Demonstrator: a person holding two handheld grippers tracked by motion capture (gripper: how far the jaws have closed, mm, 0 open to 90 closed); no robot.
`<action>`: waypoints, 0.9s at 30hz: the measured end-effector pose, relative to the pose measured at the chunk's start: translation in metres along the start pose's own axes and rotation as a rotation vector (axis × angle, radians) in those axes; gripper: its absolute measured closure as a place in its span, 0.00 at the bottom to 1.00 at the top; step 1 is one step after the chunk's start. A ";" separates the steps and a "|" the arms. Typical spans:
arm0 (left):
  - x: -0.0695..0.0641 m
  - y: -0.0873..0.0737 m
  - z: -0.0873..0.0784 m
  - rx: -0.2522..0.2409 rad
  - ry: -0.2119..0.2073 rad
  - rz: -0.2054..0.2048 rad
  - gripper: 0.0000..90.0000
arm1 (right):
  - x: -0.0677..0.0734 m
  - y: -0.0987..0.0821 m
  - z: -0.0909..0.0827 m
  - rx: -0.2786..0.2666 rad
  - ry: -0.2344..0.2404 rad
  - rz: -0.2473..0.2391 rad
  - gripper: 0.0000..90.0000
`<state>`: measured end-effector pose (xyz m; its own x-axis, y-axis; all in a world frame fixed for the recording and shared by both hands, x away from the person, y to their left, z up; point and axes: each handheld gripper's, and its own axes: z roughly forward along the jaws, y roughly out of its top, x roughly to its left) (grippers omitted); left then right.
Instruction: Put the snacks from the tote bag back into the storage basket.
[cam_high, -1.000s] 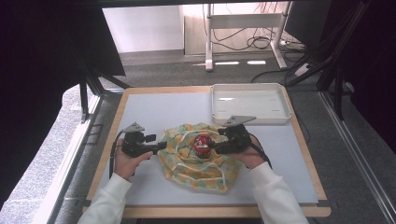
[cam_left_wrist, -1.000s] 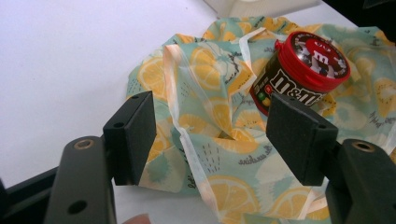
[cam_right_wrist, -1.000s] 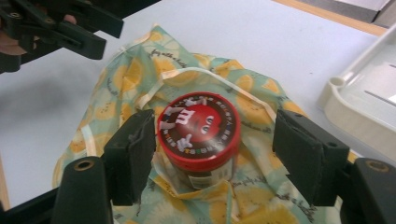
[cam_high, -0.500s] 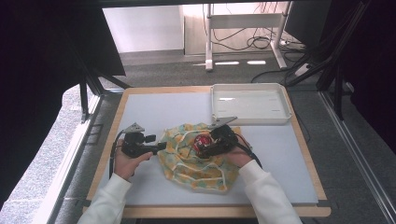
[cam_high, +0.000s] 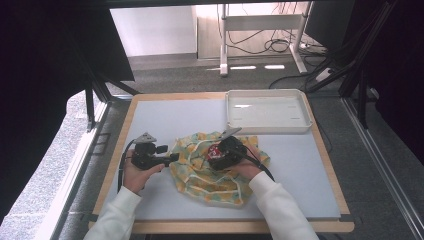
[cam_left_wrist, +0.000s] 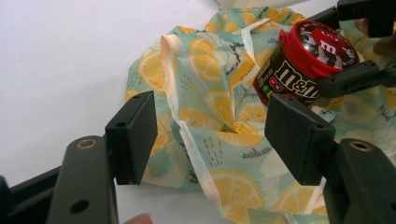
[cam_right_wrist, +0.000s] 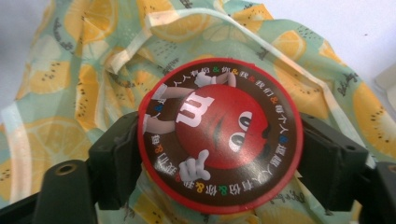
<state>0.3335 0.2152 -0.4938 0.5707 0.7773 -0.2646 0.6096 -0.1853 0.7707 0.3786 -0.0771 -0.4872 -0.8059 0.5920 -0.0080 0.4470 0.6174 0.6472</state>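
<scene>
A lemon-print cloth bag (cam_high: 210, 185) lies crumpled on the white table top. My right gripper (cam_high: 218, 155) is shut on a brown M&M's jar with a red lid (cam_high: 213, 150), held tilted just over the middle of the bag. In the right gripper view the jaws sit on either side of the jar (cam_right_wrist: 219, 135), under its lid. They have just been opening a little with the jar between them. My left gripper (cam_left_wrist: 210, 135) is open at the bag's left edge, and a white-trimmed fold of cloth (cam_left_wrist: 210, 93) lies between its pads without touching them.
A white tray (cam_high: 265, 92) stands at the back right of the table. Bare table top (cam_high: 305, 170) lies to the right of the bag and behind it. The wooden table edge runs close to the person's sleeves.
My right gripper has carried the jar left and down, closer to the cloth and to the left gripper. The left gripper has stayed where it was.
</scene>
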 end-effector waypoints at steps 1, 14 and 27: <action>0.000 0.000 0.000 -0.001 0.001 -0.001 0.38 | 0.001 0.000 0.001 0.007 -0.010 -0.007 0.27; -0.001 0.001 -0.001 -0.002 -0.006 0.003 0.38 | 0.001 0.003 -0.004 0.021 -0.022 -0.017 0.28; -0.001 0.001 -0.002 -0.003 0.004 -0.009 0.38 | 0.003 0.012 -0.031 -0.068 0.011 -0.018 0.28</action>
<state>0.3325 0.2156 -0.4917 0.5631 0.7813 -0.2694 0.6132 -0.1764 0.7700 0.3692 -0.0837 -0.4558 -0.8178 0.5754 -0.0123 0.4053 0.5909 0.6975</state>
